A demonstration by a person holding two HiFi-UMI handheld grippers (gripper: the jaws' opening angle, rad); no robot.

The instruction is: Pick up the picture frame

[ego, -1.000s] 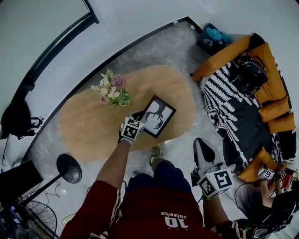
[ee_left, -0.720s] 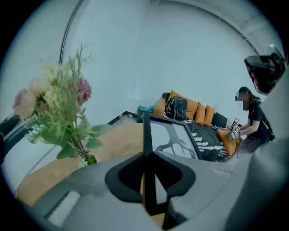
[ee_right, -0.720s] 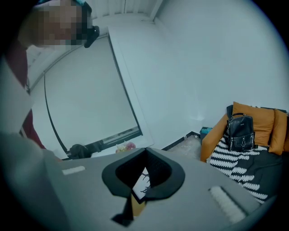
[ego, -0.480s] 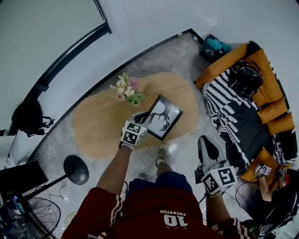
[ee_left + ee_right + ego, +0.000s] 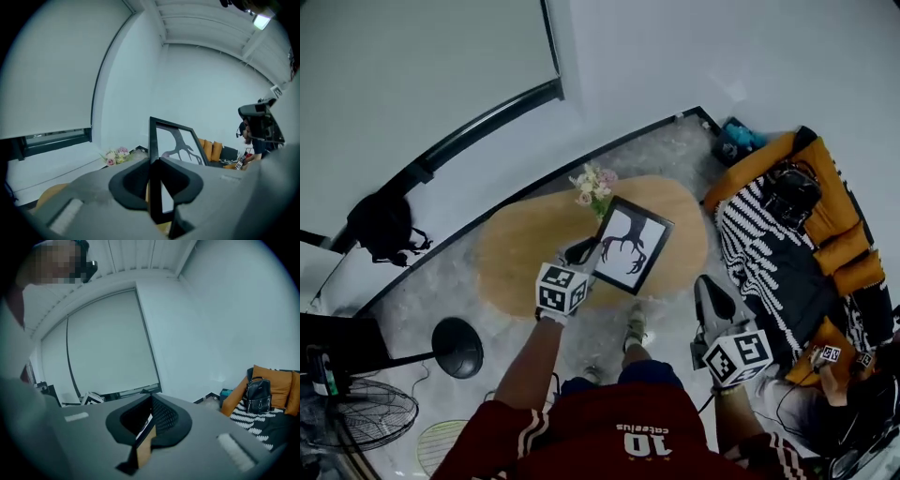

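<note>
The picture frame [image 5: 630, 246] is black-edged, with a dark antler-like print on white. It hangs tilted above the oval wooden table [image 5: 511, 258], clear of the top. My left gripper [image 5: 586, 251] is shut on its left edge. In the left gripper view the frame [image 5: 177, 140] stands upright, its edge pinched between the dark pads of that gripper [image 5: 154, 165]. My right gripper [image 5: 706, 287] hovers apart at the lower right, over the floor, holding nothing. Its jaws [image 5: 151, 401] meet at the tips in the right gripper view.
A bunch of flowers [image 5: 593, 185] stands at the table's far edge. An orange sofa [image 5: 839, 220] with a striped blanket [image 5: 759, 248] and a black bag [image 5: 794, 192] fills the right. A lamp base [image 5: 457, 347] and a fan [image 5: 366, 412] stand at the left.
The left gripper has lifted the frame off the table and carried it upward. The right gripper has risen too. The table and flowers look farther below.
</note>
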